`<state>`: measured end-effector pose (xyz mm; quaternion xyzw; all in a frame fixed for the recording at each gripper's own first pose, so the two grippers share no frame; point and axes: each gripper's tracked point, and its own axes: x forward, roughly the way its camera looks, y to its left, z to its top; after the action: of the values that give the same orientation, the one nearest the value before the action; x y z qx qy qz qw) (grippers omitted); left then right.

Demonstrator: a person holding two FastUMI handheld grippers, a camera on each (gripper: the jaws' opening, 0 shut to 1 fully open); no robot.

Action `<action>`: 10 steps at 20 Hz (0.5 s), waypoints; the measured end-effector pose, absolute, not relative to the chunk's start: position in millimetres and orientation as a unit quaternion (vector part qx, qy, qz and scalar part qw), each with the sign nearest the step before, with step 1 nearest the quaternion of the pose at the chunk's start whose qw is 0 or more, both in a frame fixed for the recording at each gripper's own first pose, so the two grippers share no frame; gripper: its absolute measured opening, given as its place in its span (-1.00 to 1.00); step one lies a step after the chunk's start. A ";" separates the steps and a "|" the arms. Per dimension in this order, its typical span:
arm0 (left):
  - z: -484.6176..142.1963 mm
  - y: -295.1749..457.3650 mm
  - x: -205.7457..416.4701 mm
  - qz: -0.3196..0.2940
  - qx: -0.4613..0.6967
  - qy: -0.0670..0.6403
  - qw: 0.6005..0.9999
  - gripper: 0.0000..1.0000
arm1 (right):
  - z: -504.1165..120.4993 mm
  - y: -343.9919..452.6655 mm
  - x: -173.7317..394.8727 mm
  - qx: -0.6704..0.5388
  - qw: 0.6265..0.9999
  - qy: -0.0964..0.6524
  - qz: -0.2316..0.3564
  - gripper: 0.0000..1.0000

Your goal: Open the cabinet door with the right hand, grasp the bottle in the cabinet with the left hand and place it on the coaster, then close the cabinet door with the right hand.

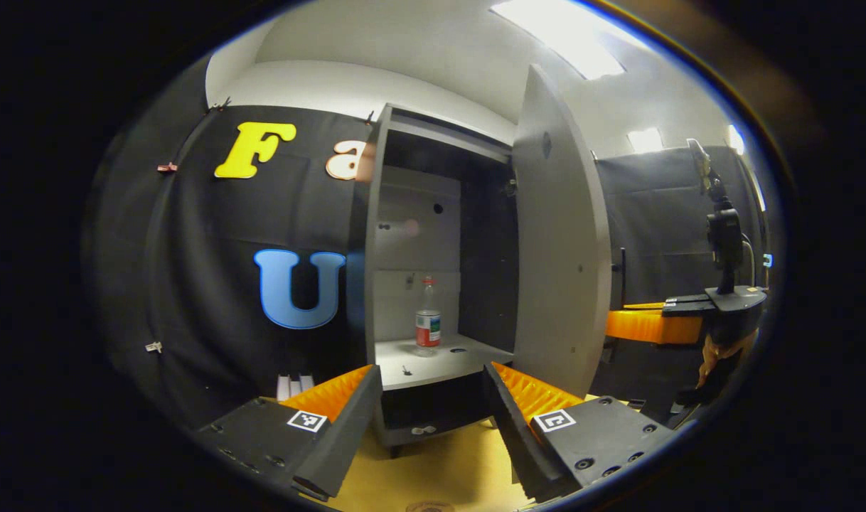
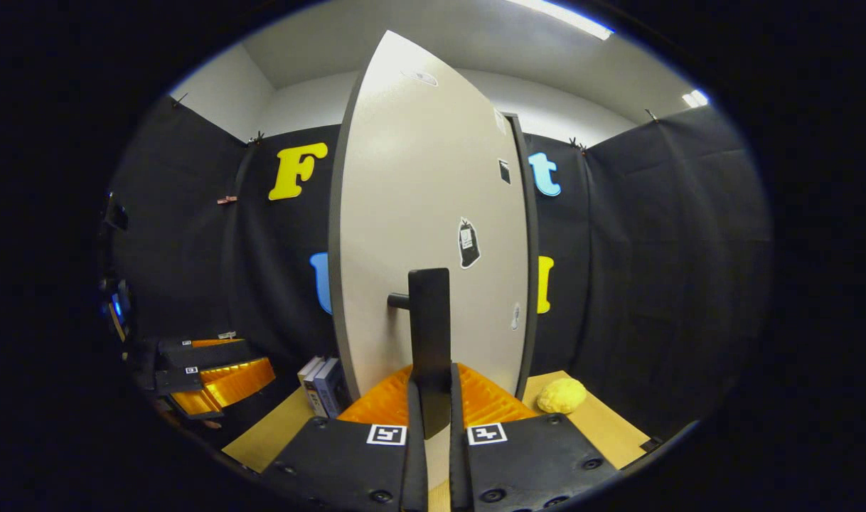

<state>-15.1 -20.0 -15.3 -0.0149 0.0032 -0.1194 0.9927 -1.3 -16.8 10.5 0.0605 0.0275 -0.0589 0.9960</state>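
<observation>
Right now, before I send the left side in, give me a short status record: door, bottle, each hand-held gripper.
cabinet door: swung open
door handle: clamped between the right hand-held gripper's fingers
bottle: upright on the cabinet shelf, untouched
left hand-held gripper: open, aimed at the cabinet, short of the bottle
right hand-held gripper: shut on the door handle
next step: left reaches for the bottle

Light comes from ceiling panels (image 1: 557, 35), blown out to plain white in the left gripper view; a thinner strip (image 2: 561, 20) glares at the top of the right gripper view. The booth stays dim, its edges falling into heavy darkness. The cabinet door (image 2: 419, 213) catches soft, even light with a faint sheen near its top. The cabinet interior (image 1: 486, 235) is deep in shadow. Fisheye distortion bows straight edges, and detail softens toward the rims.
</observation>
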 end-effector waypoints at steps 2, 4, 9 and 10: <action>-14.8 -38.4 -4.1 -0.136 -0.017 0.003 0.991 0.80 | 11.2 -36.7 -9.2 0.049 0.995 0.030 -0.083 -0.68; -16.0 -55.5 10.8 -0.146 -0.017 0.006 0.989 0.80 | 11.3 -56.2 -13.1 0.054 0.993 0.029 -0.098 -0.74; -18.4 -93.2 52.5 -0.152 -0.021 0.009 0.988 0.80 | 27.7 -97.3 -27.4 0.070 0.992 0.009 -0.105 -0.78; -21.2 -100.5 63.7 -0.152 -0.023 0.011 0.988 0.80 | 24.4 -104.4 -26.4 0.062 0.992 0.012 -0.107 -0.78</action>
<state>63.7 -100.5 -21.2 -0.0234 0.0113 -0.1518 0.9881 -26.4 -104.4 24.4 0.0624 0.0122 -0.1066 0.9923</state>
